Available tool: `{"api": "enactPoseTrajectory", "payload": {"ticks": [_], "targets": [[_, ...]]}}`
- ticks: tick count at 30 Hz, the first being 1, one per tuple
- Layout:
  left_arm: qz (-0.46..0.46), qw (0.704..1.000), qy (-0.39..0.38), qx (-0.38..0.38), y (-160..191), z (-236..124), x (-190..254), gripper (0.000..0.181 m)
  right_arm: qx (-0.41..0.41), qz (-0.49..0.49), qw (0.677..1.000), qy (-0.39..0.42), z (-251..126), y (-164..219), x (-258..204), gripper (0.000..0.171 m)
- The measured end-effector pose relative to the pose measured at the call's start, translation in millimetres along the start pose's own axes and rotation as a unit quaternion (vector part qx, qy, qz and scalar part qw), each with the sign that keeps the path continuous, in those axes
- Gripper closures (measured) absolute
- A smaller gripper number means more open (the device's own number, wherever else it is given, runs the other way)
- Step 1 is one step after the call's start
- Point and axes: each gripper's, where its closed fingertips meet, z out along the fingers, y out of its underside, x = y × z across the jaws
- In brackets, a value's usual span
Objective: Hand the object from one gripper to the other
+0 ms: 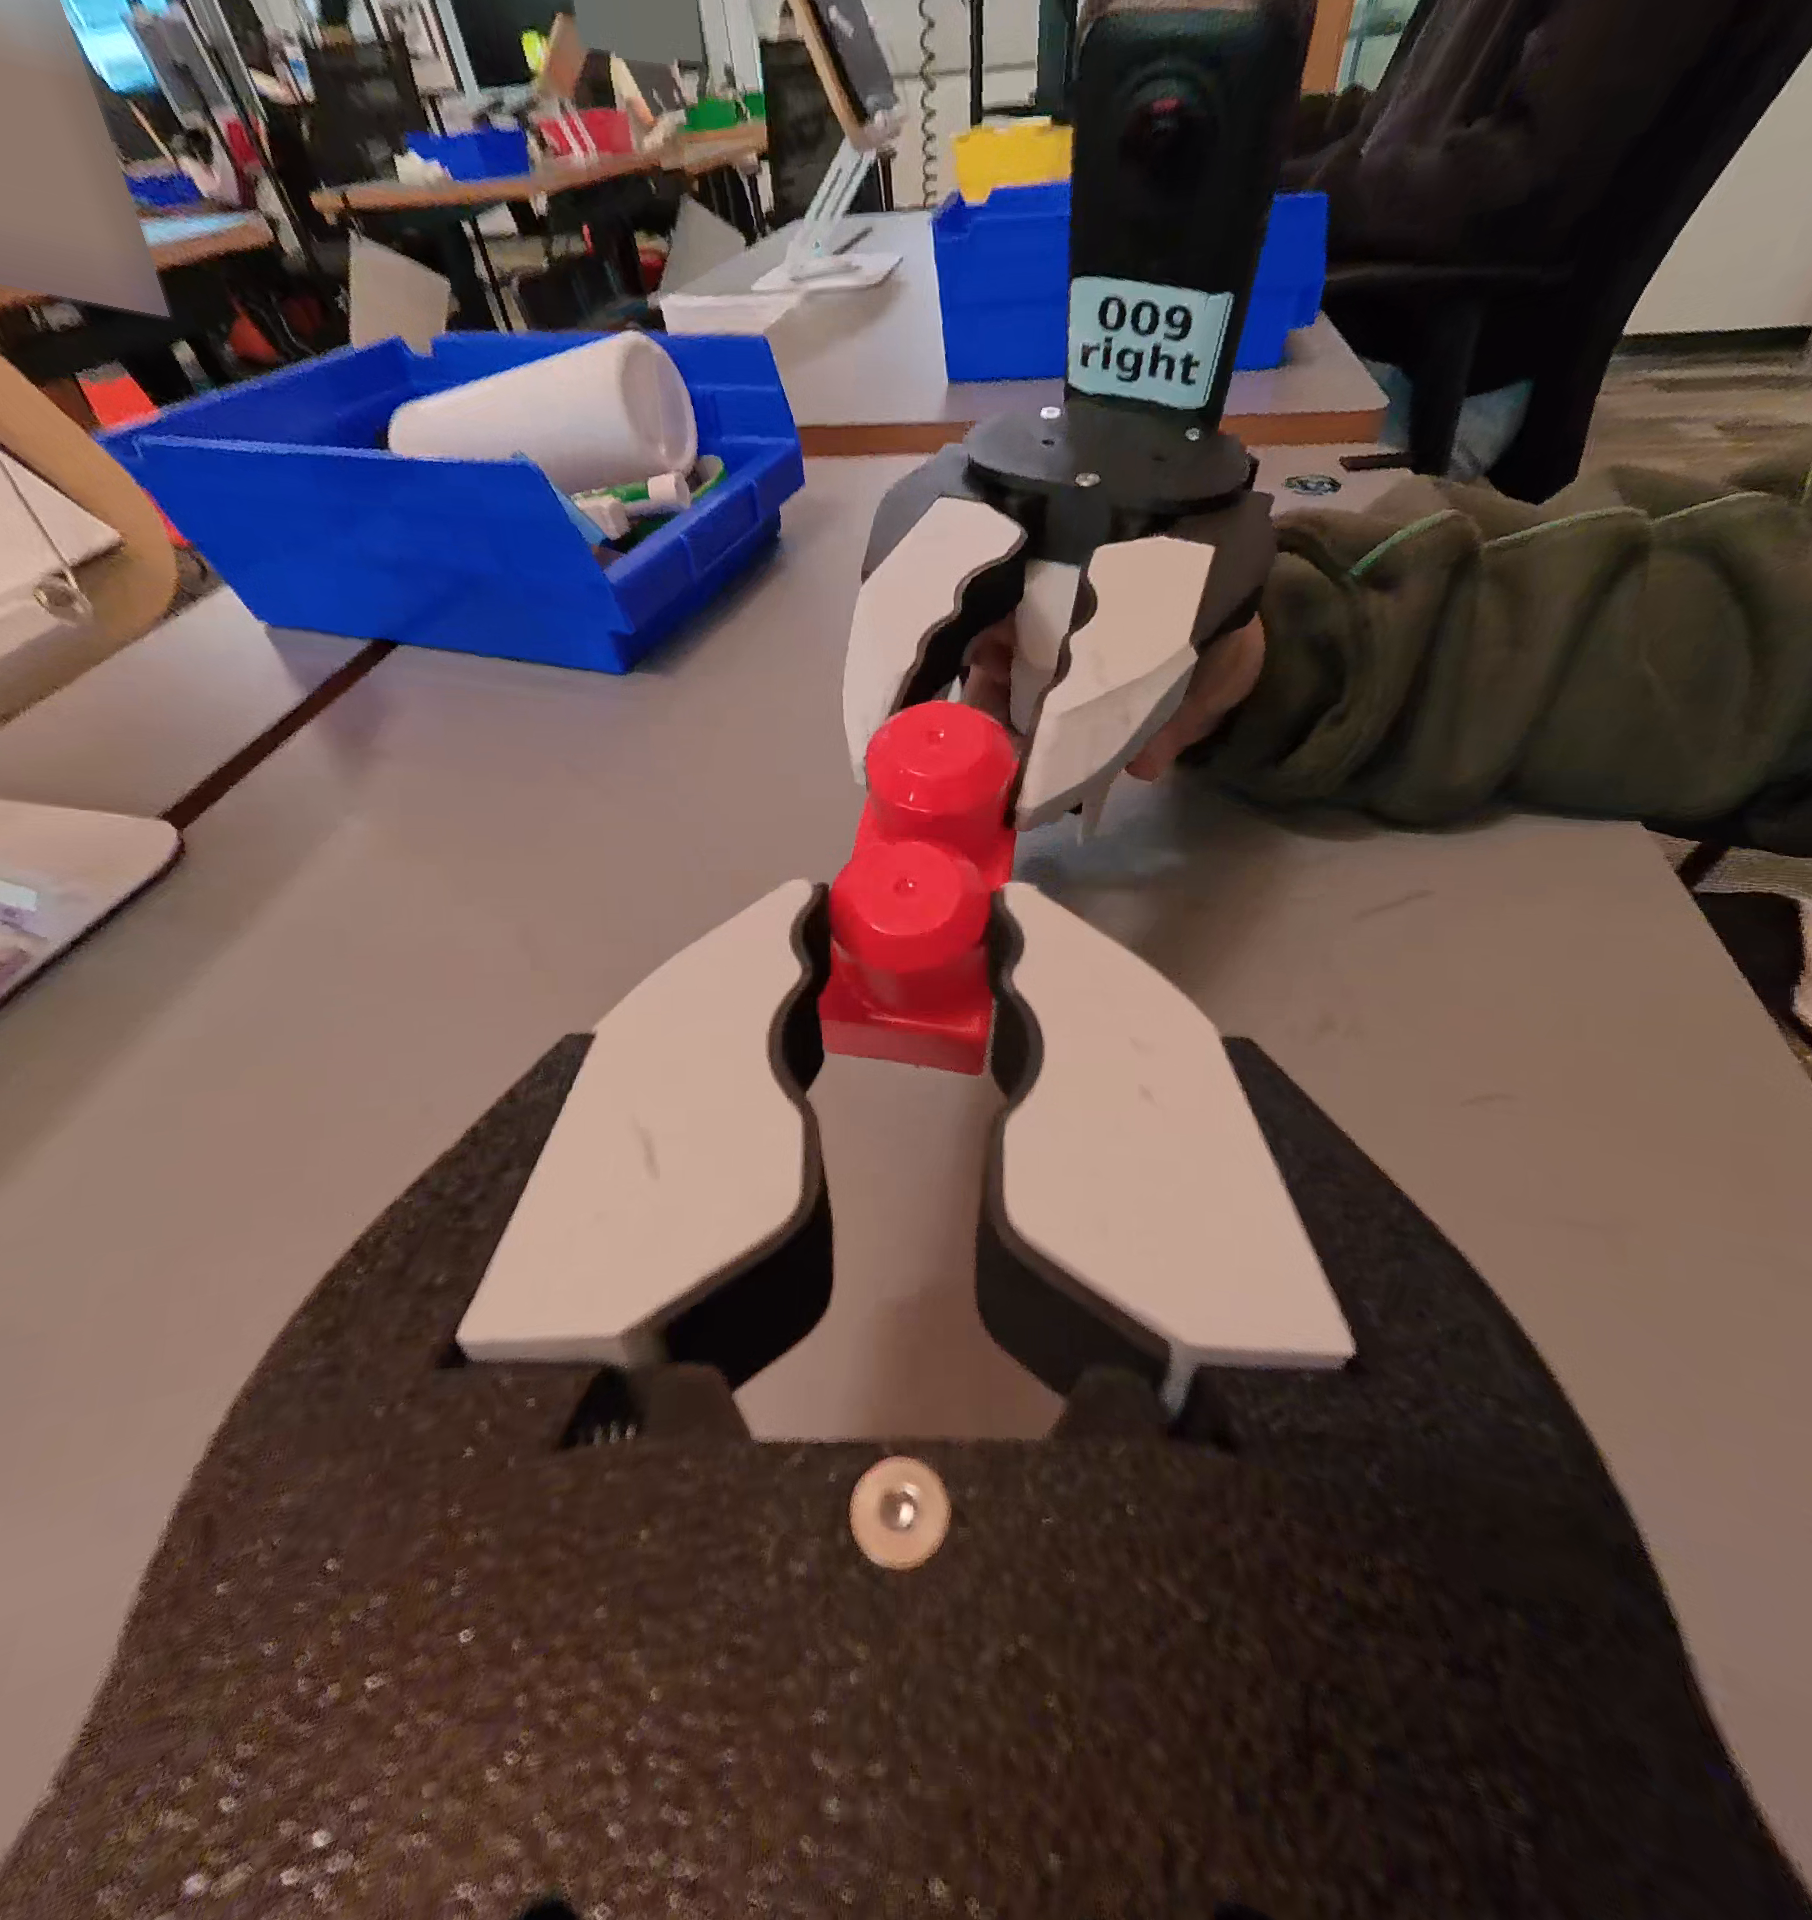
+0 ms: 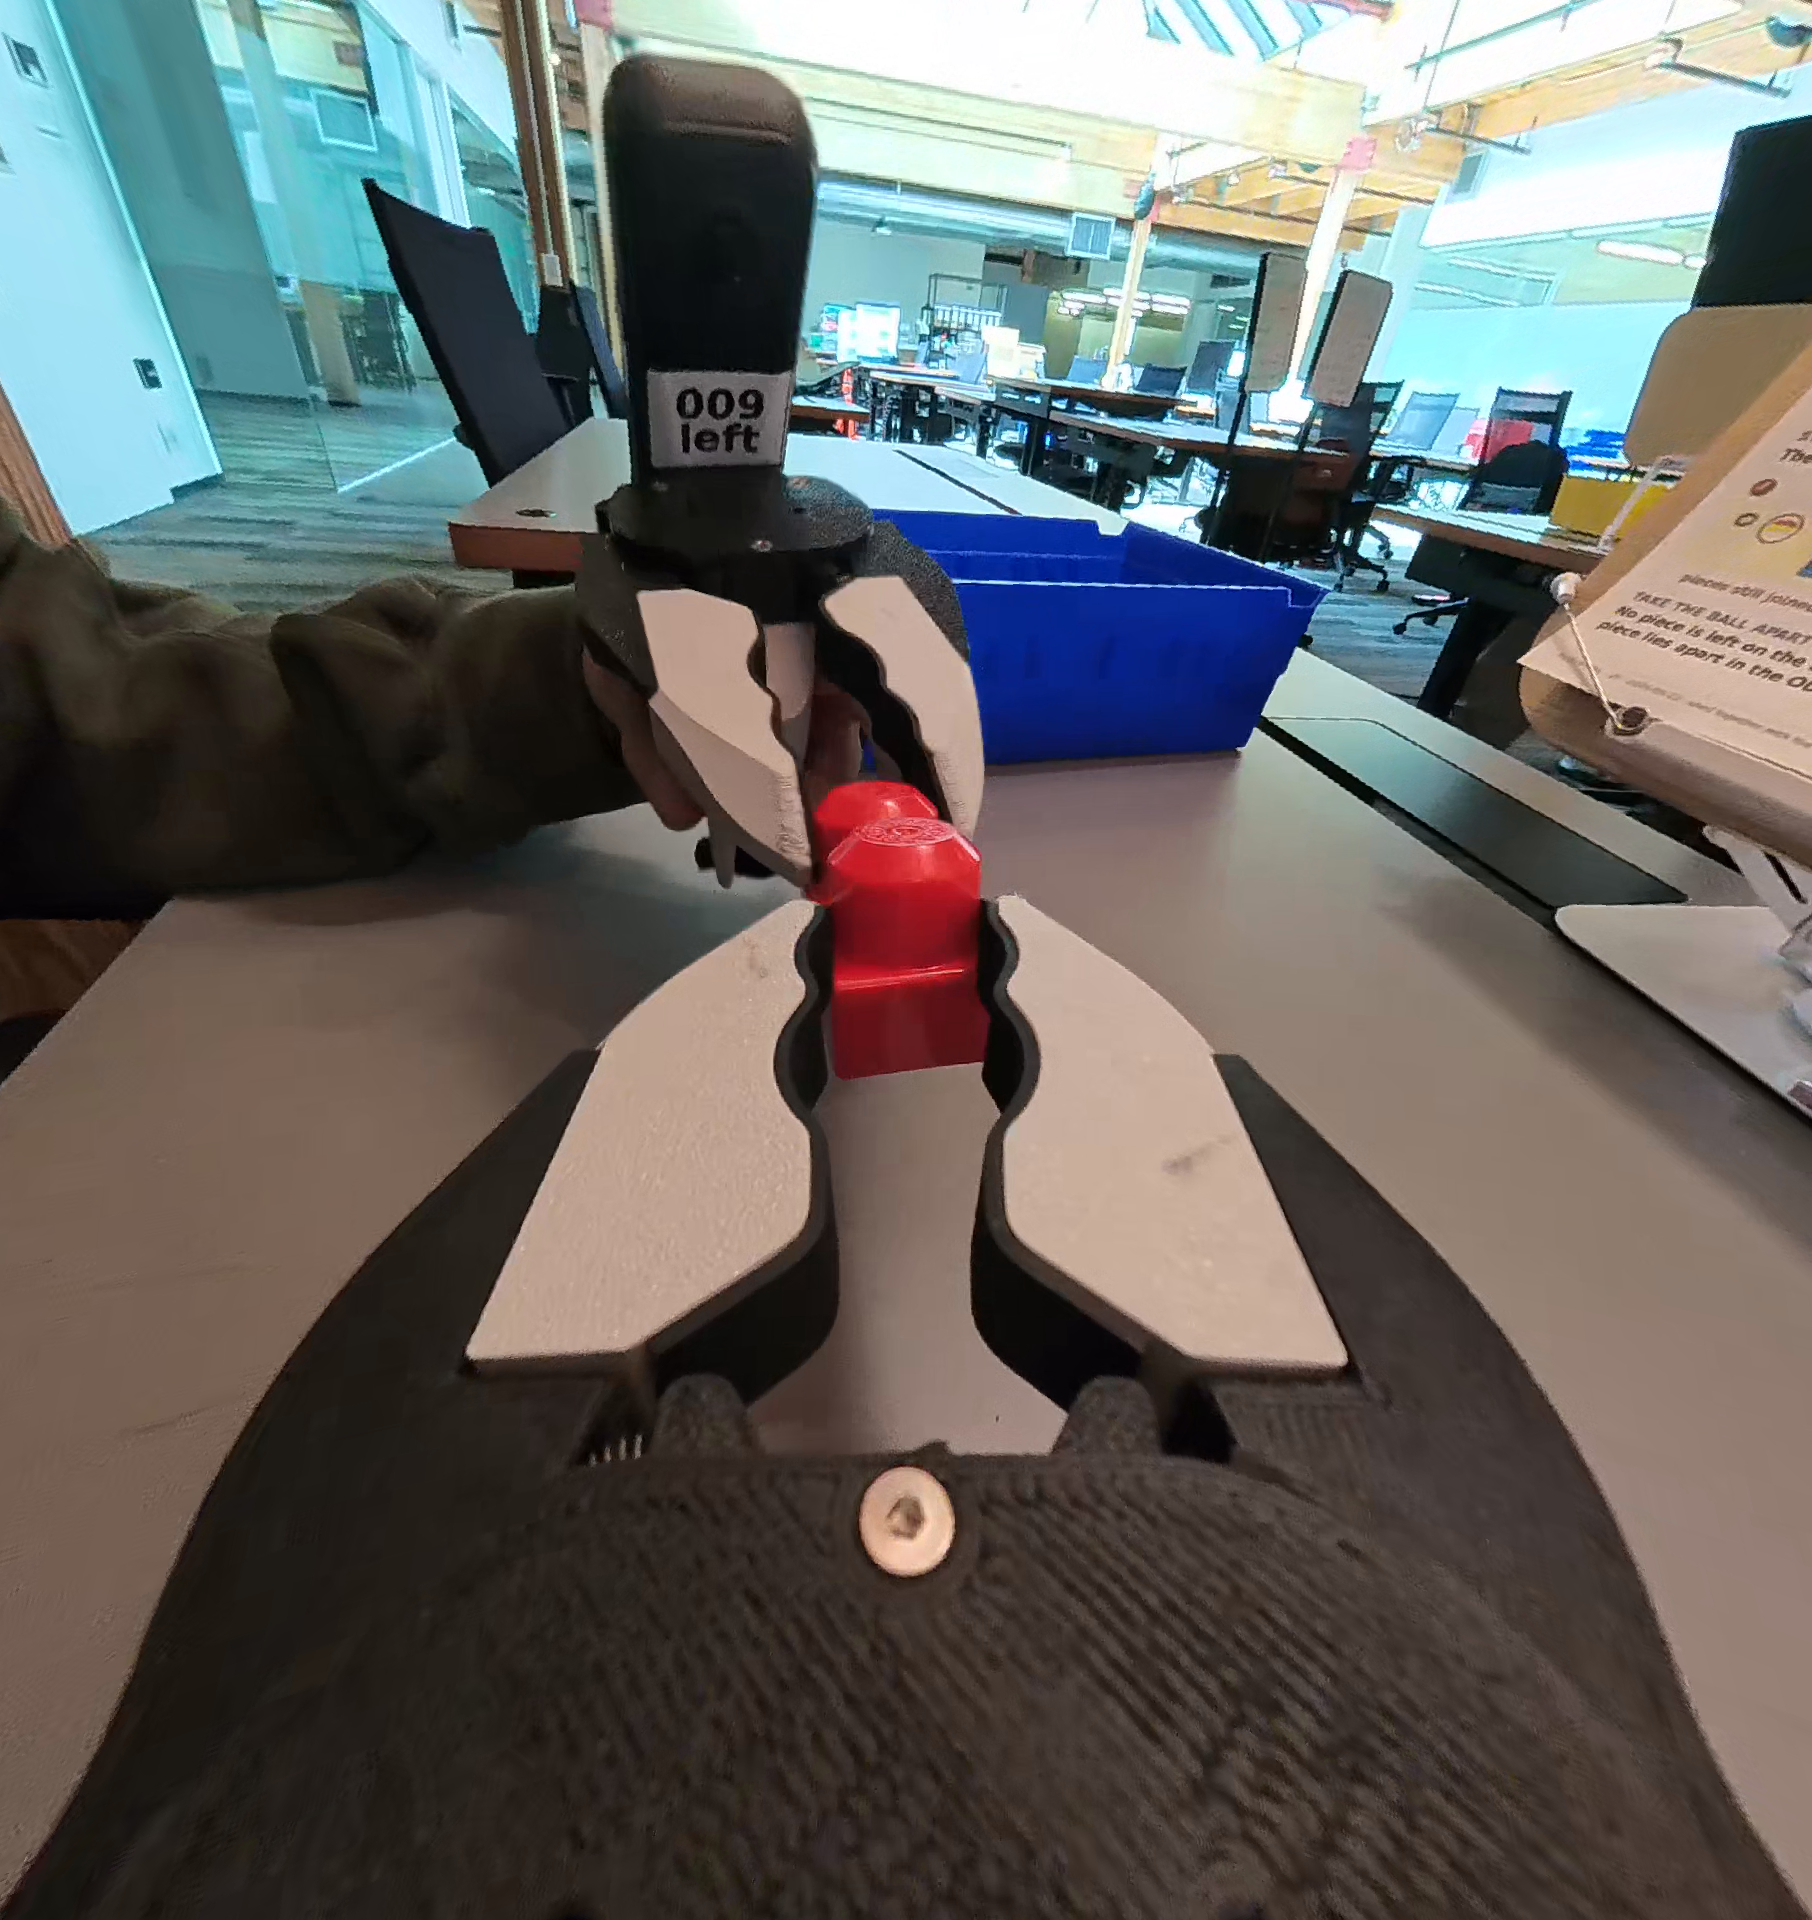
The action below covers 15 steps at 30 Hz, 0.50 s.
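A red two-stud toy brick (image 1: 902,1029) is held between both grippers above the grey table (image 1: 466,935). My left gripper (image 1: 907,894) is shut on the near end of the brick, its fingers pressed to both sides. My right gripper (image 1: 949,795) faces it from the far side with its fingertips around the far stud. In the right wrist view the right gripper (image 2: 907,904) is shut on the brick (image 2: 907,1008). The left gripper (image 2: 886,847) grips the brick's other stud there.
A blue bin (image 1: 445,540) holding a white cup and small items sits at the left of the table, and another blue bin (image 1: 995,301) stands behind. A person's olive sleeve (image 1: 1556,665) reaches in from the right. A clipboard stand with a printed sheet (image 2: 1733,582) is near a blue bin (image 2: 1110,644). Only a small space, under 4 cm, lies between the two pairs of fingers.
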Motion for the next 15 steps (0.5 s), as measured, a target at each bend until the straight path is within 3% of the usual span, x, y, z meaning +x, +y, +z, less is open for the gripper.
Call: {"api": "enactPoseTrajectory", "payload": {"ticks": [4,9,11,15], "targets": [[-0.062,0.998,-0.006,0.024,-7,0,-7,0.154,0.034,0.008,0.999,0.030,-1,-5,7,0.144],[-0.221,0.964,-0.030,0.148,-34,-2,-26,0.153,0.071,0.047,0.992,0.093,-3,-11,25,0.101],[-0.270,0.946,-0.021,0.178,-38,-1,-28,0.153,0.066,0.061,0.990,0.107,-1,-8,29,0.098],[-0.226,0.958,-0.001,0.177,-41,3,-17,0.153,0.125,0.106,0.983,0.080,-3,-21,24,0.103]]}}
